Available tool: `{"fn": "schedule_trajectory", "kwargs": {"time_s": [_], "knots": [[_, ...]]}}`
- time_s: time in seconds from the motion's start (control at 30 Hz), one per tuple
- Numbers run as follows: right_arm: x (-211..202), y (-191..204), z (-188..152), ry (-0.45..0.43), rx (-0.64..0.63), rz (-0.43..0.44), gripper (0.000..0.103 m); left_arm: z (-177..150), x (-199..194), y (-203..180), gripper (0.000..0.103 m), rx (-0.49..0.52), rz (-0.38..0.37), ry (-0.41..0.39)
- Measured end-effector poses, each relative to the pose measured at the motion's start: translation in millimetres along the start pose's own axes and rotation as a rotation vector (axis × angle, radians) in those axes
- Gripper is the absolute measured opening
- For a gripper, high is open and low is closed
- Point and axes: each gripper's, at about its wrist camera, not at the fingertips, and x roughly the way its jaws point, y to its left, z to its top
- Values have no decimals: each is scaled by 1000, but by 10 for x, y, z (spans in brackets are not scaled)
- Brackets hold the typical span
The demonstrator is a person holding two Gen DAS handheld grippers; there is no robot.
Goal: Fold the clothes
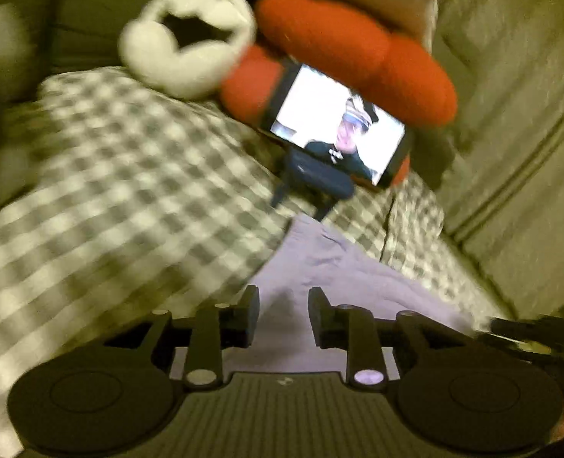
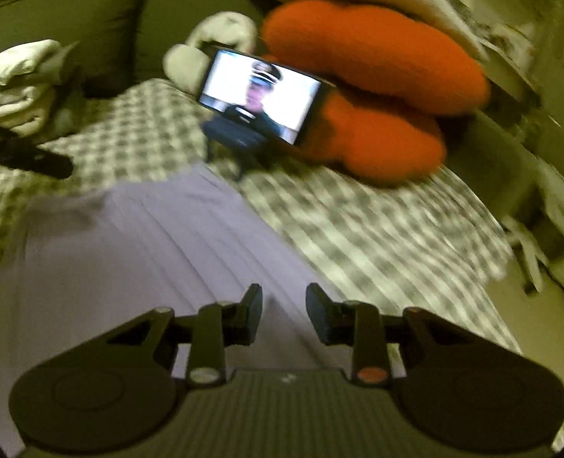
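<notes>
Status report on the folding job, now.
Left hand-held gripper open, empty, over lilac garment. Right hand-held gripper open, empty, over the same cloth. Garment lies on checkered sheet. Phone on stand beyond the cloth, not touching.

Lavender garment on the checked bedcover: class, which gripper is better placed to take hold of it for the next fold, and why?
Probably the right gripper. It is open with the lavender garment spread broadly beneath its fingers. The left gripper, also open, sits over a narrower strip of the garment near the checked bedcover. Blur makes this tentative.
</notes>
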Motion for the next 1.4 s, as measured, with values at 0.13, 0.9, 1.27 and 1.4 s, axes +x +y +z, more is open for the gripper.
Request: {"fn": "schedule_trajectory", "kwargs": {"time_s": [0.13, 0.9, 1.27, 1.4], "knots": [[-239, -295, -228, 65, 98, -59, 28, -3, 407, -301, 26, 174, 105, 13], [-637, -1560, -1205, 49, 312, -236, 33, -470, 216, -1557, 24, 384, -108, 122], [49, -1334, -795, 60, 10, -26, 35, -1034, 295, -2111, 24, 643, -217, 203], [117, -1319, -707, 82, -40, -21, 4, -1054, 257, -2100, 24, 667, -227, 197]]}}
